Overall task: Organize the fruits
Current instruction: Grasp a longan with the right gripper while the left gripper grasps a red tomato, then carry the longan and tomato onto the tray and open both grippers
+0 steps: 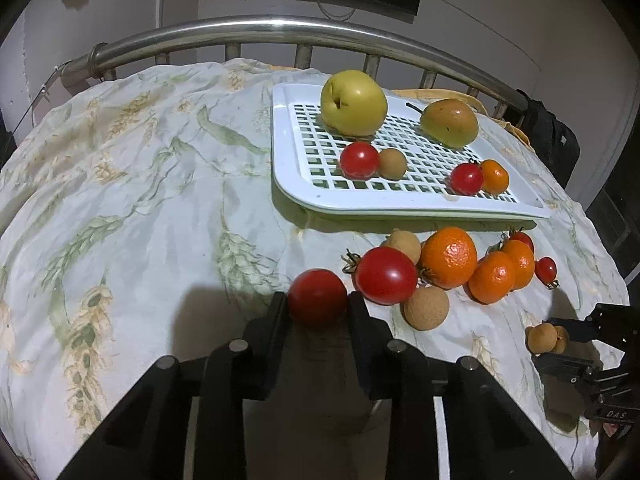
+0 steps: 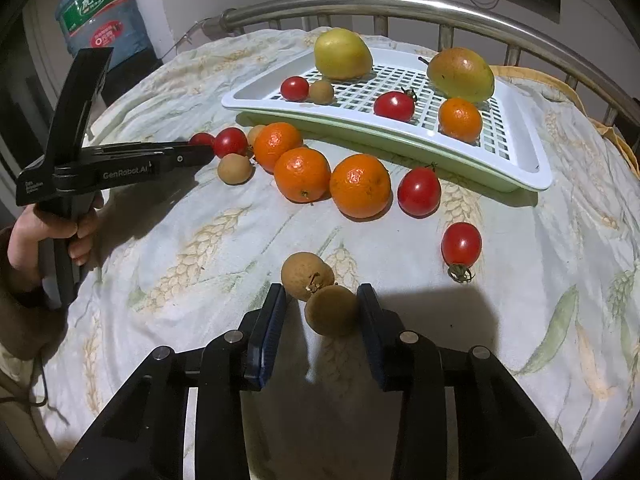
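A white slotted tray (image 1: 288,184) (image 2: 520,168) holds an apple (image 1: 354,103), a pear (image 1: 450,123), two tomatoes, a longan and an orange. Loose oranges (image 2: 360,186), tomatoes (image 2: 419,192) and longans (image 2: 235,169) lie on the cloth in front of it. My left gripper (image 1: 318,300) is shut on a red tomato (image 1: 317,297). My right gripper (image 2: 322,300) is open around a pair of joined longans (image 2: 330,310); the near one touches the right finger, with a gap at the left finger.
A round table under a floral cloth (image 1: 120,200) has a steel rail (image 1: 248,26) along its far edge. A blue water jug (image 2: 100,16) stands beyond the table at the left. A hand (image 2: 44,232) holds the left gripper's handle.
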`<state>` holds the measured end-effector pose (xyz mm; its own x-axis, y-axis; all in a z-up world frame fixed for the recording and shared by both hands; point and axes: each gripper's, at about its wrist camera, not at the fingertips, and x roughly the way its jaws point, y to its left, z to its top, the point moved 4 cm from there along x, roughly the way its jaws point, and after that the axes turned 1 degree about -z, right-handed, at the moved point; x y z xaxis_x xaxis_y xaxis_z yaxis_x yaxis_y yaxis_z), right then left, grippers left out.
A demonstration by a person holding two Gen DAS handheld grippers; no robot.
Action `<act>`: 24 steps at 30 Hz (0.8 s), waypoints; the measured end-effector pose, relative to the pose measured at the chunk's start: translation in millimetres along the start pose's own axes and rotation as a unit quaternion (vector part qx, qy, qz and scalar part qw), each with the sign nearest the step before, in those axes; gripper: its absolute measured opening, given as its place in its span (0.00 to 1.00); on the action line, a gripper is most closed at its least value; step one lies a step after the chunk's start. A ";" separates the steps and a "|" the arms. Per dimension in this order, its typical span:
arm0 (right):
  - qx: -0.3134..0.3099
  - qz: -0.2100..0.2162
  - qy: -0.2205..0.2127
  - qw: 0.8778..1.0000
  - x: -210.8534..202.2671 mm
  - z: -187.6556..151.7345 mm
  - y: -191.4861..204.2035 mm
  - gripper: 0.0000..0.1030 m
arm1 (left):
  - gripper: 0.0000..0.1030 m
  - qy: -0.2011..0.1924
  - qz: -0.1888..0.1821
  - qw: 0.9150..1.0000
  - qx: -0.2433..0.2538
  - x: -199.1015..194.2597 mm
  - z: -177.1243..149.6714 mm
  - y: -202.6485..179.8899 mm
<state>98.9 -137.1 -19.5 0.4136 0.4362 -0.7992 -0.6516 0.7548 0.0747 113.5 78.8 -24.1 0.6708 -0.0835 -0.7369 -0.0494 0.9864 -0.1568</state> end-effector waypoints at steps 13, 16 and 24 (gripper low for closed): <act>0.012 0.011 -0.028 0.999 -11.8 5.4 0.5 0.24 | 0.31 -0.041 -0.011 0.999 0.011 -24.7 7.5 -8.8; 0.021 0.020 -0.040 0.999 -17.6 7.8 -0.4 0.24 | 0.31 -0.050 -0.020 0.999 0.011 -30.0 9.7 -11.6; 0.050 0.023 -0.080 0.995 -37.3 20.3 -10.9 0.24 | 0.31 -0.058 -0.043 0.997 0.011 -39.0 14.4 -25.5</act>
<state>103.5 -151.6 21.6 0.4852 0.5380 -0.6894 -0.6093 0.7734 0.1747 99.3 59.0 18.1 0.7534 -0.1523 -0.6397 0.0277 0.9793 -0.2005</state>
